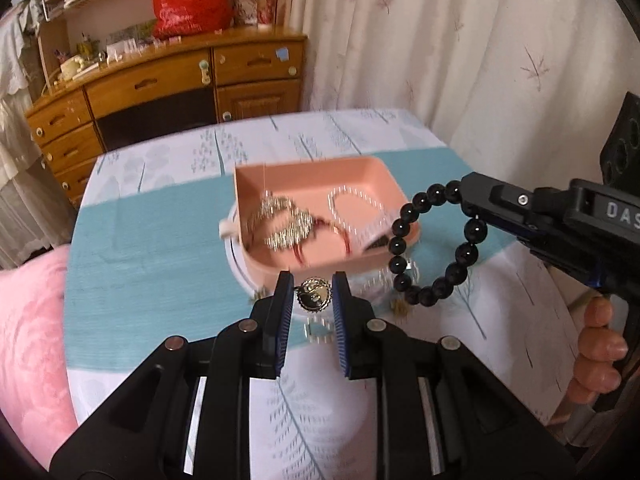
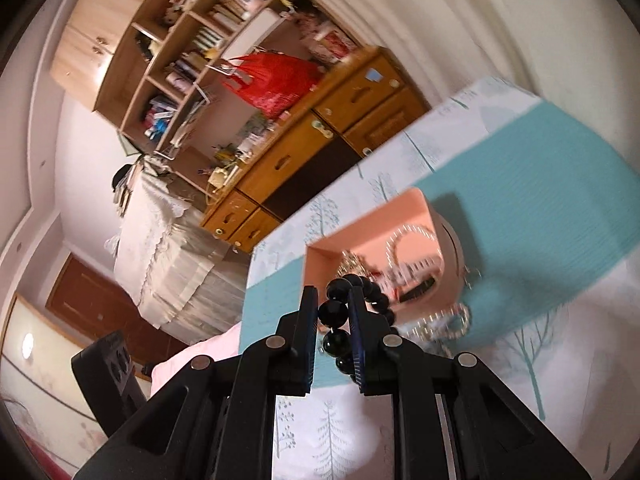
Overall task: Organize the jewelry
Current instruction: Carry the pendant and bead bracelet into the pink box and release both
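Pink tray (image 1: pixel 360 168) sat mid-frame on the counter (image 1: pixel 160 240), already holding a sparkly piece (image 1: pixel 286 222), red cord (image 1: pixel 320 236) and pearl strand (image 1: pixel 352 204). Right tool (image 1: pixel 466 200) was clamped on the black bead bracelet (image 1: pixel 436 240), hanging at the tray's right edge, not yet in. Left tool (image 1: pixel 311 292) sat narrowly apart around a gold brooch (image 1: pixel 315 295); contact unclear, couldn't tell if gripped. A silver chain (image 2: pixel 448 322) lay on the counter just beside the tray. Judged partway done: bracelet, brooch, chain left.
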Action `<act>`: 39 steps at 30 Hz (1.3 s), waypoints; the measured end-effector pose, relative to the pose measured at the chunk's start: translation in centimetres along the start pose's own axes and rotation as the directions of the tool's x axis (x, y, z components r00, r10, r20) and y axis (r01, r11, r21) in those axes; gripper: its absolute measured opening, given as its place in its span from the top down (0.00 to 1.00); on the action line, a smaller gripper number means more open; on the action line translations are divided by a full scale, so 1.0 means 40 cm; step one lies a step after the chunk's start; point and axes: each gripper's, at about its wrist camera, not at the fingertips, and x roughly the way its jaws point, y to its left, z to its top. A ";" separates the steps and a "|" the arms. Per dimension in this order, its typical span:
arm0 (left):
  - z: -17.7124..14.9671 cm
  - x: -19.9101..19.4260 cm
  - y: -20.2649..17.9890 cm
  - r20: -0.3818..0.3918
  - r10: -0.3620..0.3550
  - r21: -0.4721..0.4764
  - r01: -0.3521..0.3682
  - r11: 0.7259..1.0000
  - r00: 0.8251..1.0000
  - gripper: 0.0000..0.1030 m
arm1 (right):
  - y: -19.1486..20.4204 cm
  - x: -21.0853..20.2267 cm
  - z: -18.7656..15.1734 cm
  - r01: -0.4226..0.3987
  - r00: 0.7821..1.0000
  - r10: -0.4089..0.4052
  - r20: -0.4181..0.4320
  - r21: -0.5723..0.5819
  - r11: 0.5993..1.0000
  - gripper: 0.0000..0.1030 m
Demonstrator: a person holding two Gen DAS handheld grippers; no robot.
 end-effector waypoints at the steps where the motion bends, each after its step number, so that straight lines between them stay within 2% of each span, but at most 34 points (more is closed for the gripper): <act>1: 0.012 0.010 0.000 -0.004 0.013 -0.010 -0.013 1.000 1.000 0.84 | 0.007 -0.008 0.010 -0.009 1.000 0.009 0.005 -0.010 1.000 0.86; 3: 0.038 0.036 0.007 -0.016 0.013 -0.054 -0.014 0.998 1.000 0.84 | 0.021 -0.009 0.039 -0.026 1.000 0.027 0.011 -0.021 0.999 0.86; 7: 0.082 0.073 0.026 -0.005 -0.031 -0.141 0.030 0.990 1.000 0.84 | 0.036 -0.006 0.096 -0.050 0.999 0.051 0.006 -0.060 0.997 0.86; 13: 0.137 0.128 0.048 0.003 0.002 -0.214 -0.001 0.977 1.000 0.84 | 0.053 0.028 0.172 -0.040 0.999 0.039 -0.011 -0.109 0.993 0.86; 16: 0.155 0.163 0.057 -0.042 0.022 -0.246 -0.032 0.969 0.999 0.83 | 0.059 0.046 0.197 -0.029 0.999 0.025 -0.030 -0.134 0.991 0.86; 17: 0.157 0.175 0.061 -0.060 0.011 -0.251 -0.026 0.968 0.998 0.80 | 0.059 0.056 0.203 -0.015 0.999 0.010 -0.036 -0.147 0.989 0.85; 18: 0.160 0.186 0.064 -0.087 0.001 -0.254 -0.023 0.967 0.996 0.70 | 0.059 0.072 0.205 0.007 0.999 -0.014 -0.044 -0.155 0.988 0.85; 19: 0.160 0.194 0.067 -0.104 -0.009 -0.257 -0.018 0.966 0.995 0.63 | 0.059 0.083 0.208 0.033 0.998 -0.043 -0.056 -0.161 0.986 0.82; 20: 0.158 0.198 0.068 -0.108 -0.016 -0.262 -0.013 0.965 0.994 0.49 | 0.053 0.093 0.211 0.059 0.995 -0.072 -0.071 -0.162 0.985 0.76; 21: 0.153 0.197 0.071 -0.097 -0.013 -0.268 -0.014 0.963 0.995 0.44 | 0.045 0.101 0.212 0.065 0.994 -0.078 -0.080 -0.160 0.985 0.76; 23: 0.149 0.193 0.071 -0.076 0.002 -0.271 -0.023 0.962 0.997 0.42 | 0.030 0.104 0.209 0.060 0.994 -0.074 -0.085 -0.154 0.986 0.73; 25: 0.147 0.193 0.066 -0.081 0.014 -0.250 -0.033 0.968 0.997 0.39 | 0.011 0.109 0.203 0.064 0.993 -0.077 -0.090 -0.142 0.988 0.66; 29: 0.134 0.181 0.051 -0.084 0.043 -0.219 -0.061 0.974 0.996 0.39 | -0.026 0.105 0.190 0.101 0.989 -0.115 -0.094 -0.140 0.985 0.64; 30: 0.129 0.178 0.052 -0.084 0.041 -0.227 -0.060 0.972 0.996 0.39 | -0.034 0.106 0.181 0.112 0.988 -0.126 -0.093 -0.141 0.984 0.62; 32: 0.117 0.176 0.057 -0.093 0.031 -0.255 -0.054 0.966 0.995 0.39 | -0.053 0.103 0.172 0.137 0.984 -0.151 -0.100 -0.135 0.981 0.49; 34: 0.100 0.178 0.064 -0.111 0.018 -0.287 -0.049 0.957 0.994 0.39 | -0.071 0.096 0.159 0.153 0.980 -0.167 -0.104 -0.133 0.979 0.44; 39: 0.044 0.178 0.084 -0.150 0.034 -0.339 -0.084 0.937 0.988 0.39 | -0.094 0.089 0.116 0.218 0.962 -0.245 -0.121 -0.202 0.955 0.40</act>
